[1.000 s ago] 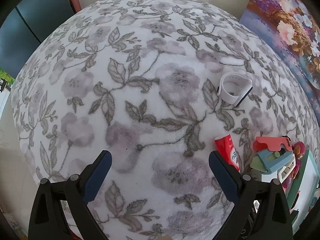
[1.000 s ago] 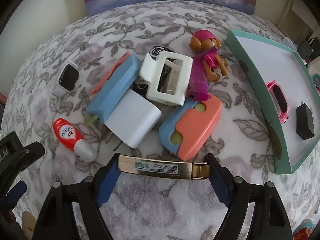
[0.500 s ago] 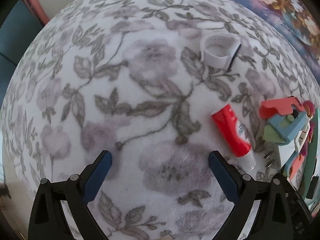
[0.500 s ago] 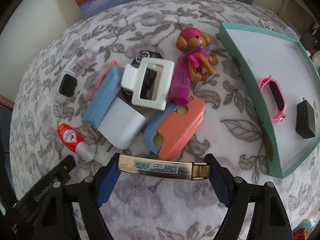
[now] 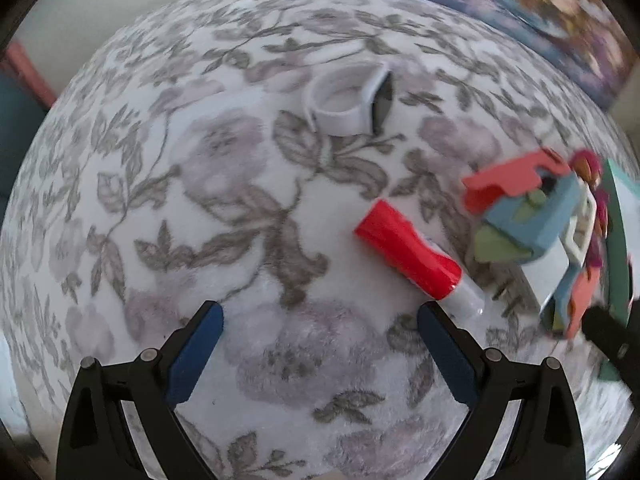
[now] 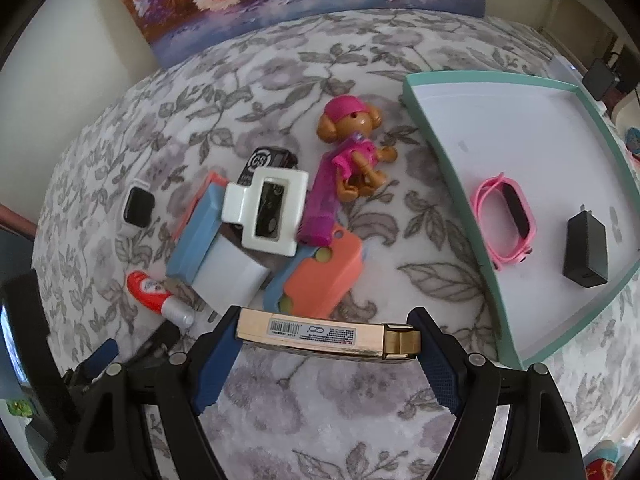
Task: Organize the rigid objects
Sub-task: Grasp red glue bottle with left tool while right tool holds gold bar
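The right hand-held gripper point(image 6: 326, 334) grips a gold bar point(image 6: 328, 334) above the floral table point(image 6: 360, 420) — near the tray point(image 6: 452, 168) — while the left hand-held gripper point(image 5: 320, 340) hangs wide open beside a red tube point(image 5: 412, 252).

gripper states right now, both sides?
Left gripper: open, nothing between its fingers.
Right gripper: shut on the gold bar, gripped end to end.

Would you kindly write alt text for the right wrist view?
The right gripper holds a gold rectangular case lengthwise between its blue pads, above a floral cloth. Beyond lies a jumble of toys and chargers; to the right, a teal tray holds a pink wristband and a black charger.
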Tool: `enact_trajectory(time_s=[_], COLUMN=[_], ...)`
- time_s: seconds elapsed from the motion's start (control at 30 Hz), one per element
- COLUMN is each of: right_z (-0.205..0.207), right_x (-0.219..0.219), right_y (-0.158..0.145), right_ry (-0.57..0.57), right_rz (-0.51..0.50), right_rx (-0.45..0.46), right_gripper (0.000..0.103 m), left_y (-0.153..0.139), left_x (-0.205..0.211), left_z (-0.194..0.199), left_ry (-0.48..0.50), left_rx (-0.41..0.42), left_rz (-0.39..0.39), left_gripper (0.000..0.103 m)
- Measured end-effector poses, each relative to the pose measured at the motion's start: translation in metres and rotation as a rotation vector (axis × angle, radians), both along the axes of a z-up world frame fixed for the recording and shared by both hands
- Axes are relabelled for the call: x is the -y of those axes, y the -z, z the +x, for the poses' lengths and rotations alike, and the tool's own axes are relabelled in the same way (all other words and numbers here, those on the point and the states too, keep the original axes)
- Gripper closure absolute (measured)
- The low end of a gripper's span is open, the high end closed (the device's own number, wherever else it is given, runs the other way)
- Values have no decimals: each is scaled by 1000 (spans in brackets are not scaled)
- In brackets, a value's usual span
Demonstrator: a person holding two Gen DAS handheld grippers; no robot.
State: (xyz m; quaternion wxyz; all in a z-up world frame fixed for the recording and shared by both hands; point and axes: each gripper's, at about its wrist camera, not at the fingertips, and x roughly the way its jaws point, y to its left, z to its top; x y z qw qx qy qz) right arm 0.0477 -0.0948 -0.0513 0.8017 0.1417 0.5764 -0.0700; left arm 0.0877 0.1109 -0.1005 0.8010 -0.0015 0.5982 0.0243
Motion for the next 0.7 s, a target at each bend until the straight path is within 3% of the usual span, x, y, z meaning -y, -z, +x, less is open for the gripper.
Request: enact_trajectory(time_s=[0.2,0.37,0.53,0.7], right_z=[0,5,7,7], right_x=[6,6,9,10], right_y=[2,5,6,6], right_ry=[10,20,35,44], right_rz=[17,21,27,34], right_rx=[-12,-20,-21,-23], right_gripper=[19,19,19,19], left_y=[0,-1,-1,-7], left_x=[29,40,50,51], left_z=[4,12,19,15], left_ry=[97,116,141,106], left_rx=[25,48,51,54], left_rz=[12,6,-47,-115], left_gripper=[5,5,5,5])
